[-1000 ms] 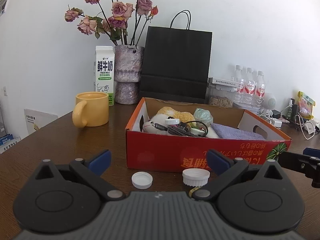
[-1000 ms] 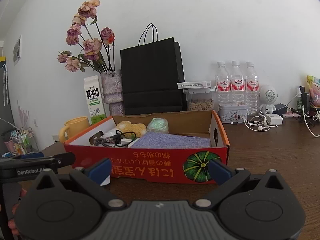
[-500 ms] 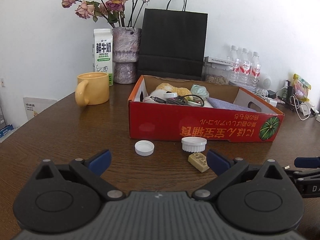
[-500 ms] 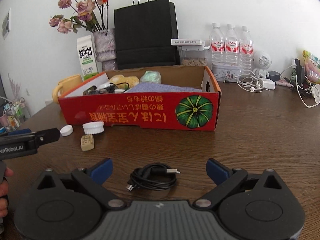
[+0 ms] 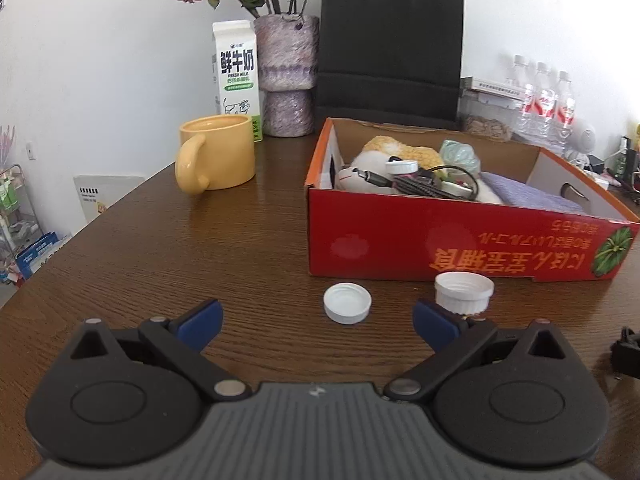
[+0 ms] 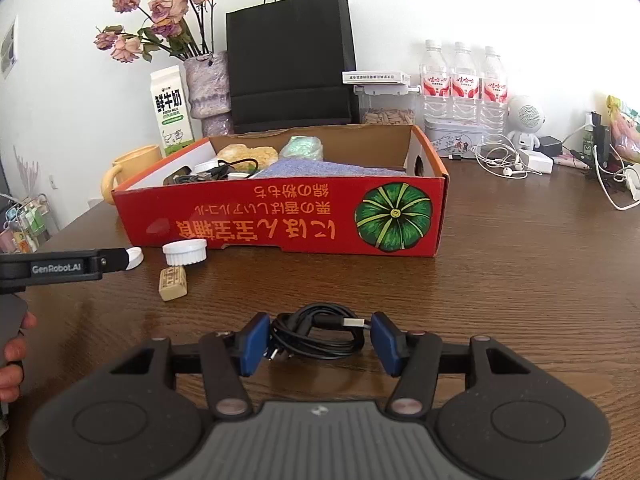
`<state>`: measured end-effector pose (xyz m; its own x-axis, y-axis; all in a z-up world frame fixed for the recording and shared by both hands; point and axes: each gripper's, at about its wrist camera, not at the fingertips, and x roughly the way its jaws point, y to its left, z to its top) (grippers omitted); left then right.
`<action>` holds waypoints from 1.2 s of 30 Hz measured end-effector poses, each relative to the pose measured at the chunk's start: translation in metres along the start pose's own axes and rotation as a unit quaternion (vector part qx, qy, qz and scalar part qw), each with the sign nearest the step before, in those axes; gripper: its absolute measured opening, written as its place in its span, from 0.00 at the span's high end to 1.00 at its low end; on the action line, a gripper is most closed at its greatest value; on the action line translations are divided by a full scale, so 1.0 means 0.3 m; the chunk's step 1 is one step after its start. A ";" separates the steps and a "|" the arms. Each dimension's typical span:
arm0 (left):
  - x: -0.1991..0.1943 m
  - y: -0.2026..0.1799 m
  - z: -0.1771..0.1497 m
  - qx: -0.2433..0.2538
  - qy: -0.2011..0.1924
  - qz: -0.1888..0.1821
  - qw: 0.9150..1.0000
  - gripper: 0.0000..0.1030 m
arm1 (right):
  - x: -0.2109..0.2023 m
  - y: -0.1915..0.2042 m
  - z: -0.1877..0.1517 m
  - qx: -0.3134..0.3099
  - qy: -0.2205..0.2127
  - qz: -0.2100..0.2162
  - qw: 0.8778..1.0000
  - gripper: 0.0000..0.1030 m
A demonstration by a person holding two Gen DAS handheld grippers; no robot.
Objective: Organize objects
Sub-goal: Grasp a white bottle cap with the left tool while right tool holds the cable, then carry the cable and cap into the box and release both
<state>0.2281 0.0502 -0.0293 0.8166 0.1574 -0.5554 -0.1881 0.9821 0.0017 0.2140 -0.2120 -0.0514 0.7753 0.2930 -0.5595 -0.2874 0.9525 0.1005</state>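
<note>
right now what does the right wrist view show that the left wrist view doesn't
Only the right wrist view shows the coiled black cable between the right gripper's fingers, plus the tan block and earphones. Only the left wrist view shows the flat white cap whole, ahead of the open left gripper. Both show the red box, ribbed white lid, yellow mug and milk carton.

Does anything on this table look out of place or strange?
Yes. Two white caps, a beige block and a coiled black cable lie loose on the table before the red box. The box's print is upside down.
</note>
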 end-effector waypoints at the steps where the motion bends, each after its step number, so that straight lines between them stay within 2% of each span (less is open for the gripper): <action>1: 0.018 0.003 0.007 -0.003 0.005 0.002 1.000 0.00 | 0.002 -0.002 0.002 0.002 0.000 -0.003 1.000 0.47; 4: 0.054 0.006 0.018 -0.010 0.016 -0.006 1.000 0.04 | 0.009 -0.003 0.005 0.005 0.004 -0.007 1.000 0.47; 5: 0.064 0.007 0.021 -0.012 0.022 -0.016 1.000 0.12 | 0.012 -0.004 0.004 0.005 0.005 -0.008 1.000 0.47; 6: 0.073 0.008 0.023 -0.016 0.027 -0.026 0.999 0.26 | 0.014 -0.003 0.004 0.005 0.007 -0.008 1.000 0.47; 7: 0.077 0.009 0.025 -0.020 0.027 -0.030 0.999 0.30 | 0.016 -0.002 0.005 0.006 0.008 -0.009 1.000 0.47; 9: 0.077 0.007 0.025 -0.022 0.021 -0.042 0.999 0.60 | 0.021 -0.001 0.005 0.007 0.010 -0.009 1.000 0.47; 11: 0.072 0.005 0.022 -0.022 0.020 -0.059 0.998 0.71 | 0.025 0.003 0.004 0.007 0.012 -0.010 1.000 0.47; 19: 0.016 0.011 0.015 -0.038 -0.023 -0.050 0.998 0.71 | 0.022 0.010 0.007 0.013 -0.001 -0.007 1.000 0.47; 26: -0.073 0.013 0.021 -0.051 -0.081 -0.049 0.994 0.71 | -0.018 0.036 0.022 0.022 -0.077 -0.015 0.997 0.47; 31: -0.116 0.004 0.043 -0.060 -0.099 -0.065 0.991 0.71 | -0.033 0.066 0.046 0.007 -0.138 -0.025 0.990 0.47; 36: -0.137 -0.029 0.083 -0.054 -0.118 -0.081 0.988 0.71 | -0.009 0.078 0.089 0.011 -0.174 -0.025 0.984 0.47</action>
<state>0.2096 0.0379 0.0143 0.9428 0.0312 -0.3318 -0.0913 0.9817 -0.1673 0.2203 -0.1882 -0.0255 0.9353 0.2523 -0.2480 -0.2346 0.9671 0.0988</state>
